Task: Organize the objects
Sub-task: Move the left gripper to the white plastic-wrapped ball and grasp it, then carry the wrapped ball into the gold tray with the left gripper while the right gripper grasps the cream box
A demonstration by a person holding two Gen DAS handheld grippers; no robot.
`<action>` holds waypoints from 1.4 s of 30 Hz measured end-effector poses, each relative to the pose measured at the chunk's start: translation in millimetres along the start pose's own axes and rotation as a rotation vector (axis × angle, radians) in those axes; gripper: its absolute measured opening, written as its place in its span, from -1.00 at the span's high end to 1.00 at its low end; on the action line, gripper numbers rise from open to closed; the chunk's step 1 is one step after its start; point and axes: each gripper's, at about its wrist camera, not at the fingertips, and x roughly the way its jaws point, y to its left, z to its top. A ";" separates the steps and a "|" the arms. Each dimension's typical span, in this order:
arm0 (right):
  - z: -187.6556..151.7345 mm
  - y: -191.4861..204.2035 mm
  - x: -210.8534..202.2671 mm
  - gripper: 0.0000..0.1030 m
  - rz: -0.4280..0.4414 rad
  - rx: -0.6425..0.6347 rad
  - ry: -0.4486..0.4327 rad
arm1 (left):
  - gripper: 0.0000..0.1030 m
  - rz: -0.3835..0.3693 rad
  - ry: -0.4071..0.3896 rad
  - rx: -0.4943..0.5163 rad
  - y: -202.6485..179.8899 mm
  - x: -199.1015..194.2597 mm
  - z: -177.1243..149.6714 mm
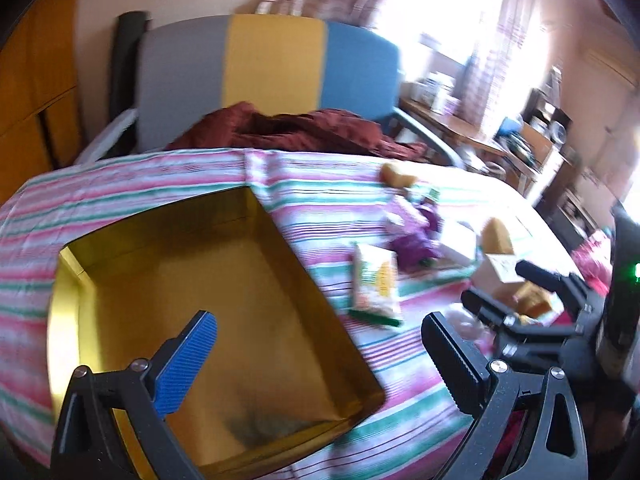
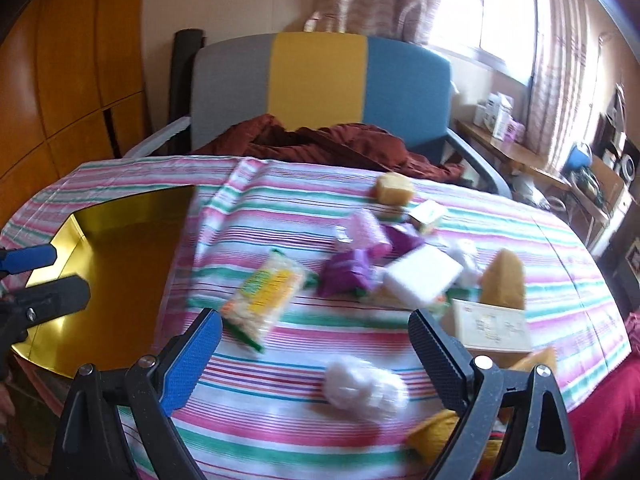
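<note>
Probably light and crinkly, the snack packet (image 2: 262, 298) wants pinching across its middle; both grippers' jaws gape wide, empty.

Gold box (image 1: 224, 300) empty, snack pkts (image 2: 264, 296) scattered

Left tool (image 1: 320, 344) and right tool (image 2: 316, 344) both gape wide, seemingly empty.

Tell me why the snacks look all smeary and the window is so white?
Right wrist view: the snack packet and white bag are smeared by motion blur, and the window is washed out by daylight. Left wrist view: the same blur on the packets, glare at the window, and the gold box bowed by the fisheye lens.
</note>
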 end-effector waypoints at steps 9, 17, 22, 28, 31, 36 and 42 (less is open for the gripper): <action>13.0 -124.6 -36.2 -0.86 -0.169 0.222 -0.018 | -0.99 -0.158 0.090 0.141 -64.6 43.2 8.8; 2.9 -179.2 -45.6 -0.86 -0.233 0.309 0.009 | -0.99 -0.206 0.212 0.248 -119.6 86.1 -4.4; -6.3 -182.2 -47.2 -0.86 -0.209 0.249 0.059 | -0.99 -0.223 0.258 0.262 -141.9 117.7 -8.4; -14.4 -179.5 -44.8 -0.86 -0.185 0.194 0.097 | -0.45 -0.203 0.311 0.250 -148.6 155.3 -12.6; -15.9 -186.8 -45.7 -0.85 -0.199 0.196 0.107 | -0.22 -0.210 0.294 0.269 -147.2 157.8 -15.6; -14.0 -200.8 -41.2 -0.75 -0.201 0.202 0.165 | -0.19 -0.223 0.270 0.243 -135.2 144.6 -16.8; -7.4 -185.7 -24.3 -0.72 -0.180 0.136 0.215 | -0.19 -0.230 0.188 0.221 -118.0 105.0 -12.1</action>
